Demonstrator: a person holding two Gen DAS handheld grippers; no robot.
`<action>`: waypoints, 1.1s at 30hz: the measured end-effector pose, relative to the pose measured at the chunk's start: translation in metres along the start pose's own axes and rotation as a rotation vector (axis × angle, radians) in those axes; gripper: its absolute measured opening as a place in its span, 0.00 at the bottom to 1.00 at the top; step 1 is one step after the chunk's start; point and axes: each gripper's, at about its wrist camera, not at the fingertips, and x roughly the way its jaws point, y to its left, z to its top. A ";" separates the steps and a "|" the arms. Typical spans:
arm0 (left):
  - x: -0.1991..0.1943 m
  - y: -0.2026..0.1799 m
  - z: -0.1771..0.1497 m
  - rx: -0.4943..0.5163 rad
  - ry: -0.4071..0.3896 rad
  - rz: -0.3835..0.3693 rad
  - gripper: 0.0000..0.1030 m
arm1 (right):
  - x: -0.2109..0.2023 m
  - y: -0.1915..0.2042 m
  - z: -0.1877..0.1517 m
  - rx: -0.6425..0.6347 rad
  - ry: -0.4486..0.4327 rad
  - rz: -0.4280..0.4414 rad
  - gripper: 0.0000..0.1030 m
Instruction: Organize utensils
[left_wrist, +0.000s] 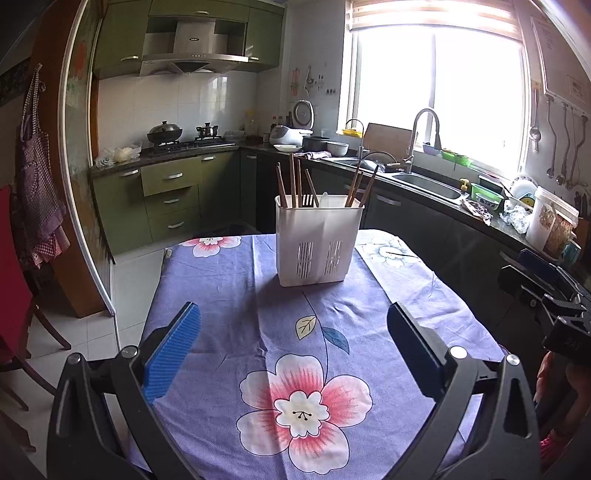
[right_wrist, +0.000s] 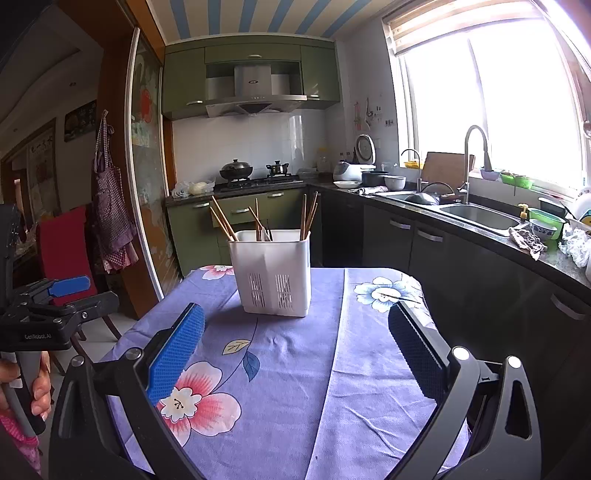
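white slotted plastic utensil holder (left_wrist: 318, 243) stands upright on the far half of a table draped in a purple cotton tablecloth printed with pink and white flowers (left_wrist: 258, 280), toward twelve o'clock from both tools. brown wooden chopsticks (left_wrist: 291, 182) lean out of its compartments: one bunch in the left section and another pair (left_wrist: 360, 188) in the right section, with a dark fork-like utensil (left_wrist: 309, 200) and a pale spoon handle (left_wrist: 324, 199) showing between them (which inner divider each sits against is hard to tell). the left gripper (left_wrist: 293, 332) hangs above the near cloth with its jaws spread wide and nothing between them, its blue ribbed pad (left_wrist: 173, 354) at eight o'clock and the dark pad at four o'clock of the view. the right gripper (right_wrist: 295, 332) is likewise spread wide and empty over the cloth, the holder (right_wrist: 272, 273) ahead at about eleven o'clock from it, well apart from its fingertips. in the right wrist view the left tool appears at nine o'clock, its grey handle gripped by a hand (right_wrist: 35, 387) with a pink sleeve below it. beyond the table, at two o'clock, a steel sink with a tall curved tap (left_wrist: 424, 147) sits under a bright window, and at eleven o'clock a dark wok (left_wrist: 164, 133) rests on the gas hob below a steel hood and green cabinets.
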 end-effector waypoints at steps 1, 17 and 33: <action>-0.001 0.000 0.000 -0.001 0.000 -0.001 0.93 | -0.001 0.000 0.000 -0.001 -0.002 0.000 0.95; -0.010 0.003 0.002 -0.005 -0.011 0.002 0.93 | -0.002 0.002 0.005 -0.006 -0.004 0.009 0.95; -0.010 0.002 0.006 -0.001 0.004 0.011 0.93 | 0.002 0.001 0.004 -0.006 0.001 0.015 0.95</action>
